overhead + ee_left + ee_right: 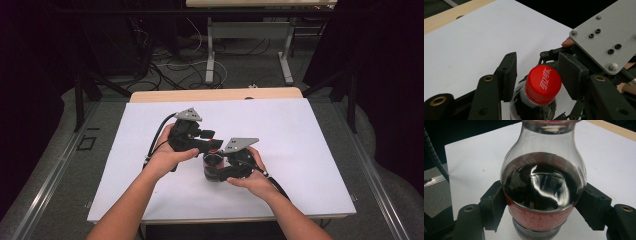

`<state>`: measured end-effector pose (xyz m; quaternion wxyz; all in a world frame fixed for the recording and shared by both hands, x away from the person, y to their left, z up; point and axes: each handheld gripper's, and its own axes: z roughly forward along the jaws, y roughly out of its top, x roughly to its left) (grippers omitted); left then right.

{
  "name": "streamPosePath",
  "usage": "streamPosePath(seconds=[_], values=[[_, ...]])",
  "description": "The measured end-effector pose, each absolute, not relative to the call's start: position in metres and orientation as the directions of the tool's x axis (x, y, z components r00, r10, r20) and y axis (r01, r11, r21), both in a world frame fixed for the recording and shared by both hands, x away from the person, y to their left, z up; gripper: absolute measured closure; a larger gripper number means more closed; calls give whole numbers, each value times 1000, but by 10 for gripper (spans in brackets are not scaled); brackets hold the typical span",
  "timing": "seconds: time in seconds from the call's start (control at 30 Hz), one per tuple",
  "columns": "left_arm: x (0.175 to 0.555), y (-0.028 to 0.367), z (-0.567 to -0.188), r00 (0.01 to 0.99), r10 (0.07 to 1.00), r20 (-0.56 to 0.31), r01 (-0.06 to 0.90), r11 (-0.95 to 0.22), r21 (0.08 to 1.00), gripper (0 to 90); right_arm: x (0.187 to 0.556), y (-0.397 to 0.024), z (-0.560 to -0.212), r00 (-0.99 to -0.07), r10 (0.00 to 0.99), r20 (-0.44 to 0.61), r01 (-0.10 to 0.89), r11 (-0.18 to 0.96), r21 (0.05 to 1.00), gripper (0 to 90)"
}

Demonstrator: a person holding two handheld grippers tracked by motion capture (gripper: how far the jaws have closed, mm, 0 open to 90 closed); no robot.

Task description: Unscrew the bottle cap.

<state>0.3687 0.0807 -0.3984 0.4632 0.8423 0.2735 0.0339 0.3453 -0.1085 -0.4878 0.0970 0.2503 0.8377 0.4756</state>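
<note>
A wide worktop (300,150) covered with a plain white sheet runs across the middle of the high view, with a strip of pale wood along its far edge. Beyond it lie a grey floor (240,75), a tangle of cables and the legs of another table.

Two forearms come in from the bottom of the high view and meet near the centre of the worktop. The person's left hand (162,162) holds the left claw (210,145), and the right hand (255,182) holds the right claw (212,170). Each claw carries a grey three-cornered plate on top.

Between them stands a small cola bottle (214,165), upright on the white sheet, just in front of the middle of the worktop. It is clear plastic, filled with dark drink, with a red label band around its body.

The right claw is clenched on the bottle (541,190): its two black jaws press against the label band from either side, low on the body.

The left claw (537,75) comes at the bottle top from above. Its jaws stand either side of the red cap (543,83), with a small gap on both sides, so it is released and grips nothing. The cap sits on the bottle neck and bears white lettering.
</note>
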Motion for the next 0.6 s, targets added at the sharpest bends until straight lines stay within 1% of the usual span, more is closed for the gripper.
streamPosePath(seconds=[0.07,0.13,0.3,0.33,0.4,0.6], values=[[369,80,-397,848,486,-212,440,-422,793,563,345,-109,-488,-856,512,74,326,423,846,296],[367,78,-396,837,502,-216,453,-414,790,612,345,-109,-488,-853,517,75,329,419,846,296],[361,71,-395,787,580,-211,493,-385,780,619,347,-110,-488,-850,521,70,327,420,847,296],[361,69,-394,782,591,-200,490,-384,782,620,347,-111,-487,-853,517,70,331,432,839,297],[360,67,-394,764,613,-200,502,-371,781,621,347,-110,-488,-842,535,75,338,413,846,297],[362,64,-393,735,639,-228,537,-342,771,623,348,-111,-488,-837,543,68,335,410,848,297]])
